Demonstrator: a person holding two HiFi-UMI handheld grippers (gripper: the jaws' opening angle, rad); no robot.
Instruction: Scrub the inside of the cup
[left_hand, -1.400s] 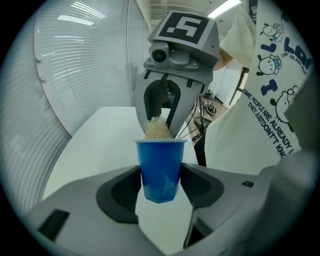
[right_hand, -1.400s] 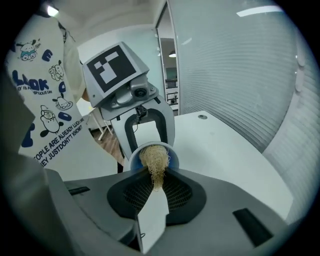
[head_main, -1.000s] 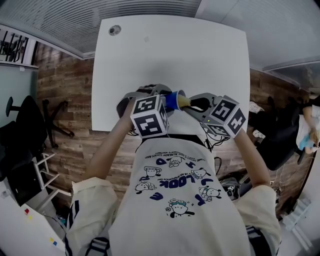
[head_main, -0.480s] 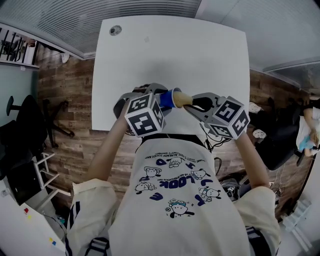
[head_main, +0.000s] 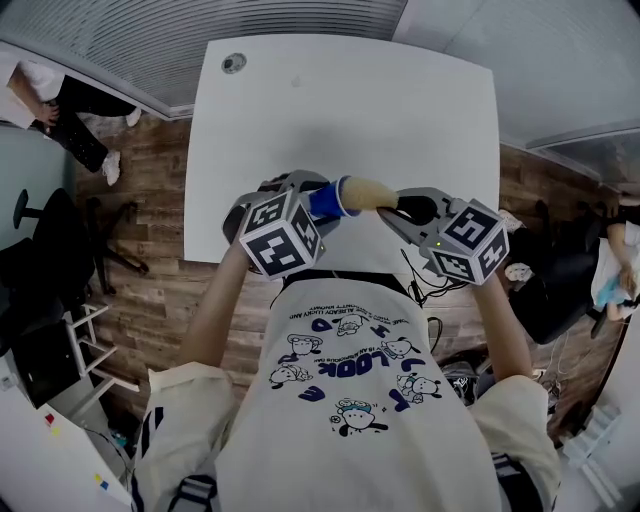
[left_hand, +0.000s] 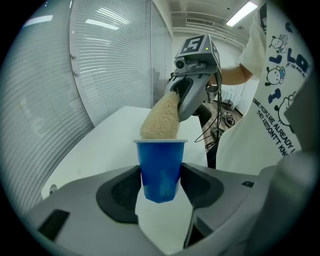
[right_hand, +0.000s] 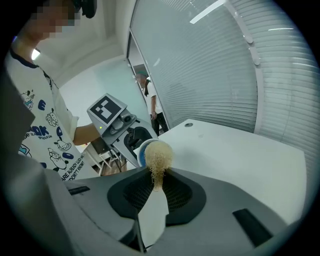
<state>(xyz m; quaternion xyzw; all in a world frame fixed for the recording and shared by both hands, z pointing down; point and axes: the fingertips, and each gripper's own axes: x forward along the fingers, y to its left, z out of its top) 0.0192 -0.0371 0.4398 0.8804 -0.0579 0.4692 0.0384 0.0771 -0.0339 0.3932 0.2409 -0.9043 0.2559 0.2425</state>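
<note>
A small blue cup (head_main: 327, 200) lies on its side above the table's near edge, with my left gripper (head_main: 318, 203) shut on its sides. In the left gripper view the cup (left_hand: 160, 167) sits between both pads. My right gripper (head_main: 402, 206) is shut on the thin end of a beige fibrous scrubber (head_main: 368, 192). The scrubber's thick end (left_hand: 161, 120) reaches into the cup's mouth. In the right gripper view the scrubber (right_hand: 158, 157) covers most of the cup's rim (right_hand: 142, 150). The cup's inside is hidden.
The white table (head_main: 400, 120) stretches ahead with a round cable hole (head_main: 234, 63) at its far left corner. A person's legs (head_main: 70, 110) stand on the wooden floor at the far left. Office chairs (head_main: 50, 250) flank the table.
The two grippers have drawn apart, so more of the scrubber shows outside the cup. The left gripper has turned slightly. A person has walked into view at the upper left.
</note>
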